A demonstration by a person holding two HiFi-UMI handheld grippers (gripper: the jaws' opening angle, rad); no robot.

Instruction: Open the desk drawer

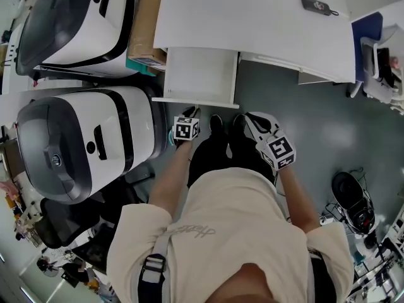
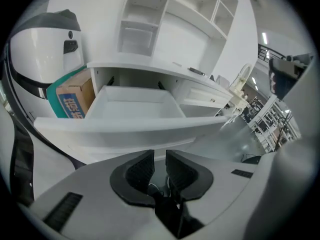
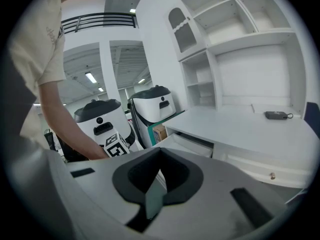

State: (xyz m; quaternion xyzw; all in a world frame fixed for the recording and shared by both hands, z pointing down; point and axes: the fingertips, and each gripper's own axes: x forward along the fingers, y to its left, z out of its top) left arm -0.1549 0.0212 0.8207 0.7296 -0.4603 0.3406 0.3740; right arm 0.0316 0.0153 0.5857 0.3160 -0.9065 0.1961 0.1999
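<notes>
The white desk (image 1: 252, 17) has its left drawer (image 1: 197, 74) pulled well out, empty inside. My left gripper (image 1: 187, 115) hovers just in front of the drawer front (image 2: 130, 129), below its lower edge. Its pads (image 2: 141, 170) stand a narrow gap apart, open, with nothing between them. My right gripper (image 1: 252, 122) hangs to the right of the drawer, away from it, and its jaws meet at the tip, shut and empty. The right gripper view shows the open drawer (image 3: 182, 144) past my right gripper (image 3: 160, 151).
Two large white-and-black machines (image 1: 82, 141) (image 1: 76, 17) stand left of the drawer, with a cardboard box (image 1: 146, 24) beside the desk. A black device (image 1: 317, 5) lies on the desktop. A second drawer with a small knob (image 3: 271, 175) sits to the right, closed.
</notes>
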